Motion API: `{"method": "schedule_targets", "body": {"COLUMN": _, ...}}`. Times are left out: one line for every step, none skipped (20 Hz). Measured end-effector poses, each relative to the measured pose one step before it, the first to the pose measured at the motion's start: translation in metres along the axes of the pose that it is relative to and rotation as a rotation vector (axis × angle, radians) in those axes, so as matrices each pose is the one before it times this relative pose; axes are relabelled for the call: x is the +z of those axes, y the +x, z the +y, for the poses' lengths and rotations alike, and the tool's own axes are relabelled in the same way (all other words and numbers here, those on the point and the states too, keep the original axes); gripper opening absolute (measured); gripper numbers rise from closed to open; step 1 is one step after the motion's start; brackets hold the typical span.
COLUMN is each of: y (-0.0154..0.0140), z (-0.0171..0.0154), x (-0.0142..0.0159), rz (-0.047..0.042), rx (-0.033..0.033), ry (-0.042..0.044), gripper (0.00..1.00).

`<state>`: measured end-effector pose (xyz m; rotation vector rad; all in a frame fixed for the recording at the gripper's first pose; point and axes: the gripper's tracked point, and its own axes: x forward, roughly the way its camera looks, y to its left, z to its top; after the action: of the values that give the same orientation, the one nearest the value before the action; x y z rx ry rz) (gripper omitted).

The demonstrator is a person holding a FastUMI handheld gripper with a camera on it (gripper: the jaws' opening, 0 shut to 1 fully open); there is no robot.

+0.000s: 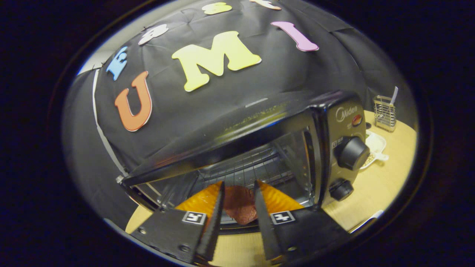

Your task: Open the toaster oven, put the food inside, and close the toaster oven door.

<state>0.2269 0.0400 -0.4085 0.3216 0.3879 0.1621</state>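
The black toaster oven [336,122] stands with its door dropped open, and its wire rack [252,167] shows inside. My gripper [239,185] is at the oven's mouth. Both fingers press on a reddish-brown piece of food [239,209] held between them. An orange plate [200,202] spreads out behind and to both sides of the fingers, at the front of the opening. I cannot tell whether the food touches the plate. The fingers hide the plate's near rim.
Two black knobs [350,152] stick out of the oven's right panel. To the right, on the wooden table [386,185], are a white dish [374,144] and a wire utensil holder [385,113]. The booth's black cloth wall rises behind the oven.
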Motion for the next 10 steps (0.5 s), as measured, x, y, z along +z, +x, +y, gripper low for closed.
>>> {"method": "schedule_targets", "body": {"y": -0.01073, "z": -0.00254, "x": 0.00247, "rz": -0.00862, "rx": -0.01371, "ry": -0.02303, "gripper": 0.74}}
{"method": "schedule_targets", "body": {"y": -0.00914, "z": 0.00258, "x": 0.00215, "rz": -0.00854, "rx": 0.00082, "ry": -0.02676, "gripper": 0.8}}
{"method": "schedule_targets", "body": {"y": -0.01131, "z": 0.00137, "x": 0.00221, "rz": -0.01038, "rx": -0.00404, "ry": -0.03169, "gripper": 0.84}}
{"method": "schedule_targets", "body": {"y": -0.01254, "z": 0.00184, "x": 0.00095, "rz": -0.01329, "rx": -0.00072, "ry": -0.03933, "gripper": 0.84}}
{"method": "schedule_targets", "body": {"y": -0.01313, "z": 0.0017, "x": -0.00041, "rz": -0.01159, "rx": -0.00668, "ry": -0.04816, "gripper": 0.86}}
{"method": "schedule_targets", "body": {"y": -0.01576, "z": 0.00207, "x": -0.00182, "rz": -0.00999, "rx": -0.003, "ry": -0.05375, "gripper": 0.89}}
{"method": "schedule_targets", "body": {"y": -0.01444, "z": 0.00301, "x": -0.00257, "rz": -0.01836, "rx": -0.01101, "ry": -0.04574, "gripper": 0.93}}
{"method": "schedule_targets", "body": {"y": -0.01483, "z": 0.00035, "x": -0.00752, "rz": -0.00378, "rx": -0.01556, "ry": -0.05127, "gripper": 0.98}}
{"method": "schedule_targets", "body": {"y": -0.01636, "z": 0.00232, "x": -0.0067, "rz": -0.00773, "rx": -0.0096, "ry": -0.04585, "gripper": 0.98}}
{"method": "schedule_targets", "body": {"y": -0.01621, "z": 0.0044, "x": -0.00653, "rz": -0.00132, "rx": -0.0006, "ry": -0.02562, "gripper": 0.99}}
